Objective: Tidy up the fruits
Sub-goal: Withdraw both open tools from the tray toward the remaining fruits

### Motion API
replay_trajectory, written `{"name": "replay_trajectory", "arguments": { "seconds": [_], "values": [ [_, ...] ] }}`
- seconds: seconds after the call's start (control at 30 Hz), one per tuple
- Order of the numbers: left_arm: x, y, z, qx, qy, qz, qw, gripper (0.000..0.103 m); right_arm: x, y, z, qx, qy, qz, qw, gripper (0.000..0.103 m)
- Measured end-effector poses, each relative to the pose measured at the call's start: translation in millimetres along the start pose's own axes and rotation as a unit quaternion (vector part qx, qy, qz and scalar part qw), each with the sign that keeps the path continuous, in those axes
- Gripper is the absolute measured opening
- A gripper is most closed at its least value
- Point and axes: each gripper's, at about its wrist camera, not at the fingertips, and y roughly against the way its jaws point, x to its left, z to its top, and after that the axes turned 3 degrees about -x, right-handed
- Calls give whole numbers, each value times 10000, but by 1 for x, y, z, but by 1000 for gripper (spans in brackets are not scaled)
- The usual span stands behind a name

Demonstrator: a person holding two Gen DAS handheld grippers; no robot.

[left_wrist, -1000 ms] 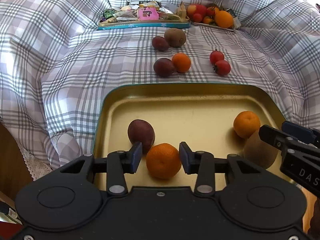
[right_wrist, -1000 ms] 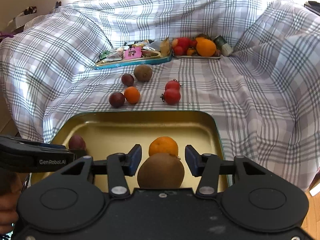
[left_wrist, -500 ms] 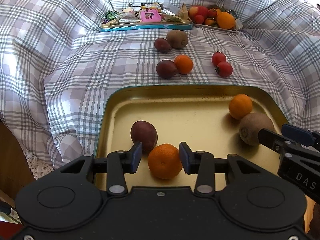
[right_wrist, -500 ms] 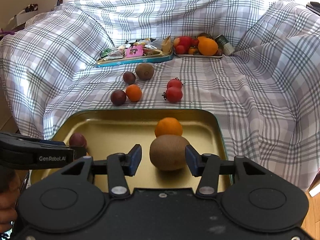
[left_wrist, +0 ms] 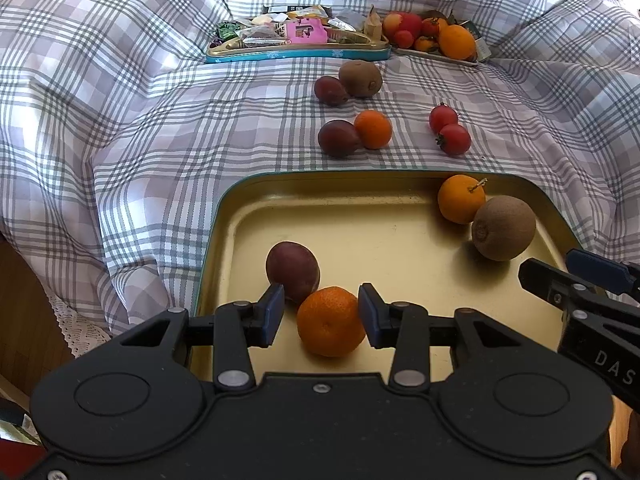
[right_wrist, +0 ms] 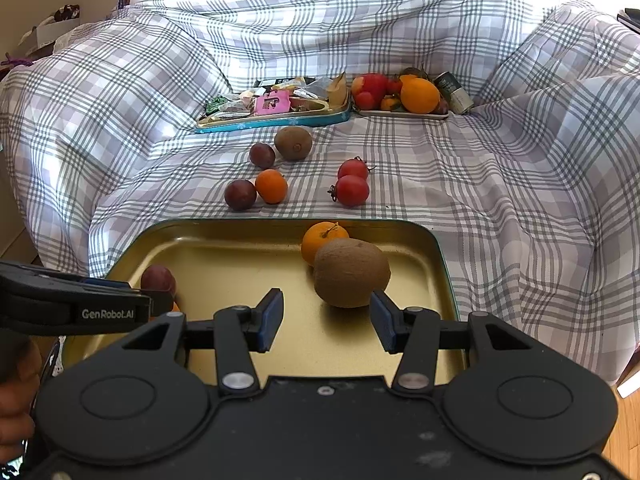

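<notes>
A: Left wrist view, nearest first: the left claw (left_wrist: 321, 315) stands part open with a mandarin (left_wrist: 330, 321) lying between its pads on the gold tray (left_wrist: 384, 236). The right pad looks to be at the peel, the left stands clear, so I judge it not gripped. A dark plum (left_wrist: 293, 266) touches the mandarin behind.

B: And the other side?

A: The right claw (right_wrist: 326, 316) is likewise part open and empty; the kiwi (right_wrist: 351, 272) sits just beyond its pads, against a stalked orange (right_wrist: 324, 240).

B: How will they handle?

A: Light, round, and likely to roll on that smooth metal. The mandarin's peel gives a little; the kiwi's fuzz should hold well. I'd take each across its widest middle, gently, as plums bruise.

B: Further out?

A: A checked cloth (left_wrist: 160, 128), soft and rumpled, carries a plum-and-mandarin pair, two tomatoes (right_wrist: 352, 182), another plum and kiwi. Far back are a snack tin (left_wrist: 298, 46) and a fruit dish (right_wrist: 400, 114).
</notes>
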Motion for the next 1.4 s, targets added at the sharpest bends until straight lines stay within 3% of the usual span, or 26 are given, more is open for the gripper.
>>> {"name": "replay_trajectory", "arguments": {
  "seconds": [0.73, 1.17, 1.4],
  "values": [
    [0, 0, 6, -108, -51, 30, 9999, 49, -3, -6, 4, 4, 17, -51, 10000, 51],
    [13, -11, 61, -532, -193, 92, 9984, 49, -12, -42, 49, -211, 131, -136, 9996, 51],
    [17, -36, 86, -444, -237, -69, 9987, 49, -18, -70, 73, -196, 61, -65, 9998, 51]
  ]
}}
